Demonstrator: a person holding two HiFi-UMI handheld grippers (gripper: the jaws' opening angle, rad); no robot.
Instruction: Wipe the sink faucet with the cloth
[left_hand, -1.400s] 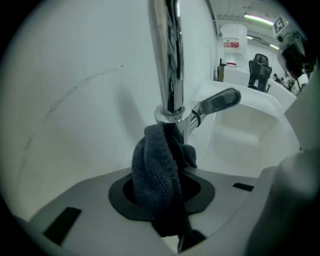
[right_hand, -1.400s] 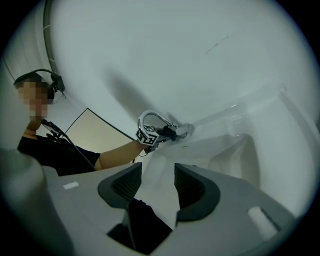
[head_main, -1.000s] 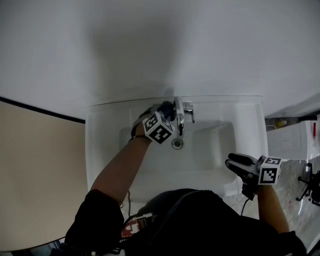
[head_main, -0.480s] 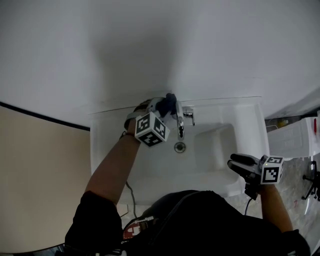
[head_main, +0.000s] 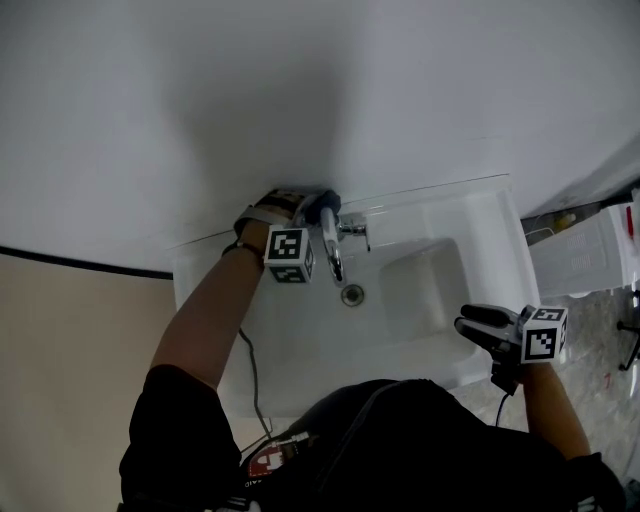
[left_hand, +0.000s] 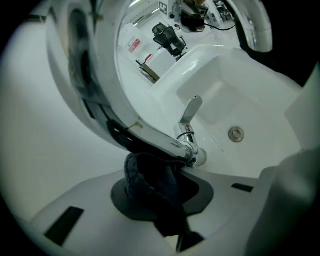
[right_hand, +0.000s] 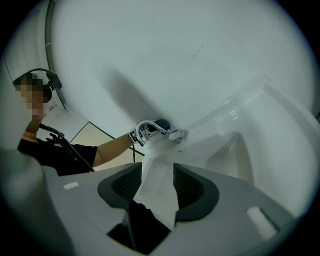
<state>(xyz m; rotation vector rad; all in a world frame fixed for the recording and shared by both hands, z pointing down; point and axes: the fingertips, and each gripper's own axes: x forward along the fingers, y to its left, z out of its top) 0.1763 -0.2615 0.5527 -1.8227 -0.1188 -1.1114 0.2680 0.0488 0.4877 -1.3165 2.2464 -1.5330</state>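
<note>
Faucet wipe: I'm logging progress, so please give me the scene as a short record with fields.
sink: white, against the wall
faucet: chrome
cloth: dark, bunched, against the faucet near its base
left gripper: jaws have just been closing, cloth between them
right gripper: open, empty, at the sink's front right edge
drain: uncovered

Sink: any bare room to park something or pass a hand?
Free: the deck right of the faucet; the basin floor right of the drain. Crowded: the faucet's left, where the left claw, jaws just closed further on the cloth, and its forearm cover the rim. The right claw hovers open at the front-right rim.
</note>
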